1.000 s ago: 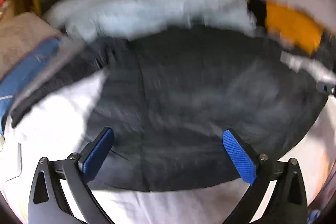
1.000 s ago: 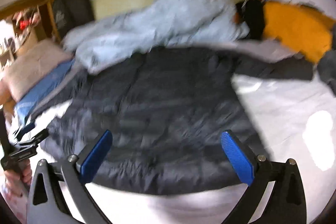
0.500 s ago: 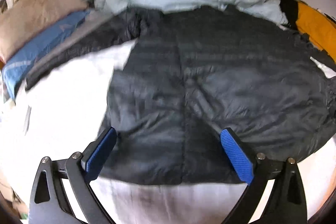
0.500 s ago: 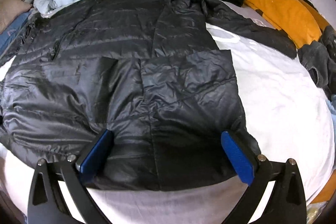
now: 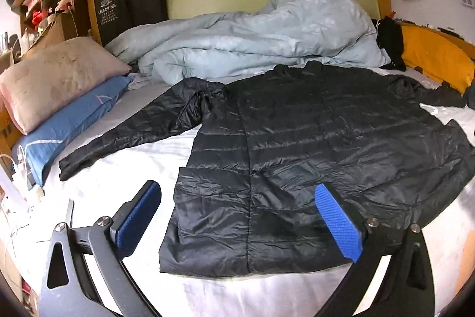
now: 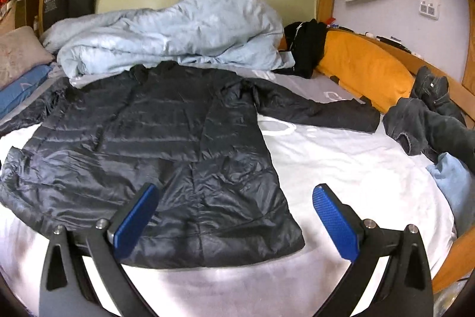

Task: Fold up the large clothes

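The black puffer jacket (image 5: pixel 311 156) lies spread flat on the bed (image 6: pixel 341 162), sleeves out; it looks light, soft and slippery, so pinch a sleeve cuff or hem corner; left claw (image 5: pixel 243 219) and right claw (image 6: pixel 237 216) both hang wide, empty.

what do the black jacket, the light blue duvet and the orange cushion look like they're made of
Jacket: thin, shiny synthetic shell, likely nylon or polyester; stitched bands and glossy creases suggest light padding.
Duvet: soft matte fabric, maybe cotton or microfibre, thickly filled; it heaps in rounded folds.
Cushion: matte woven cloth, smooth; fibre unclear.
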{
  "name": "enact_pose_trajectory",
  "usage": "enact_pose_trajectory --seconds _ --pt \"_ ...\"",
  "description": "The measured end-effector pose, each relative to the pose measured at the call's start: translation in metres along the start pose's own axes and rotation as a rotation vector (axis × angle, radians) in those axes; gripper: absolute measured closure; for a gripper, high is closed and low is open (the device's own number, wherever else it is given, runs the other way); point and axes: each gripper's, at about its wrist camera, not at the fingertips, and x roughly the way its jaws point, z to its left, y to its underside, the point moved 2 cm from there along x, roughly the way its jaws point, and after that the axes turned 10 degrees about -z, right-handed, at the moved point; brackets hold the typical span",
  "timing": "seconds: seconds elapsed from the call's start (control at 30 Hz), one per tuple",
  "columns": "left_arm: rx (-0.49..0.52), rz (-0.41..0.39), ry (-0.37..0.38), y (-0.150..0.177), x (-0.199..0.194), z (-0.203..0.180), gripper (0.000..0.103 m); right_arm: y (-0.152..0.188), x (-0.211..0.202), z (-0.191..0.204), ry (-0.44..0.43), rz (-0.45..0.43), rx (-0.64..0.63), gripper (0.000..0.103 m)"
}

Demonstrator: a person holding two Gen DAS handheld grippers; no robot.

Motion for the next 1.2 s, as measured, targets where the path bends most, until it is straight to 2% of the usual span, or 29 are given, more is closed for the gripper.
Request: enact_pose_trajectory --seconds 0.1,0.2,0.33,0.4,0.53,0.63,0.77,0.87,1.0,1.2 --pt "-0.019 -0.01 0.02 0.0 -0.006 -0.001 0.0 0.002 -0.003 0.0 -0.005 0.003 0.022 0.0" --pt "-0.012 -0.021 0.004 -0.001 -0.008 -0.001 0.0 0.007 0.0 0.001 0.003 0.026 0.001 0.0" --pt "0.019 -0.029 0.006 -0.001 -0.009 -0.005 0.0 0.018 0.017 -0.006 0.089 0.061 -0.024 0.0" --pt "0.015 -0.017 0.045 -0.001 -0.01 -0.007 0.0 0.02 0.023 -0.011 0.094 0.082 0.006 0.0" --pt "0.009 0.037 0.126 0.004 -0.007 -0.013 0.0 0.017 0.017 -0.005 0.053 0.048 0.02 0.0" --pt "0.046 0.065 0.146 0.009 -0.003 -0.022 0.0 0.015 0.01 0.013 0.015 0.017 -0.055 0.0" --pt "0.089 0.105 0.185 0.017 0.001 -0.034 0.0 0.019 0.006 0.041 -0.072 0.018 -0.172 0.0" --pt "0.115 0.082 0.17 0.02 -0.003 -0.042 0.0 0.026 0.006 0.062 -0.111 0.031 -0.249 0.0" --pt "0.11 0.053 0.18 0.016 -0.01 -0.045 0.0 0.027 0.007 0.074 -0.199 0.076 -0.162 0.0" --pt "0.15 0.081 0.197 0.021 -0.008 -0.051 0.0 0.031 0.001 0.094 -0.213 0.042 -0.266 0.0"
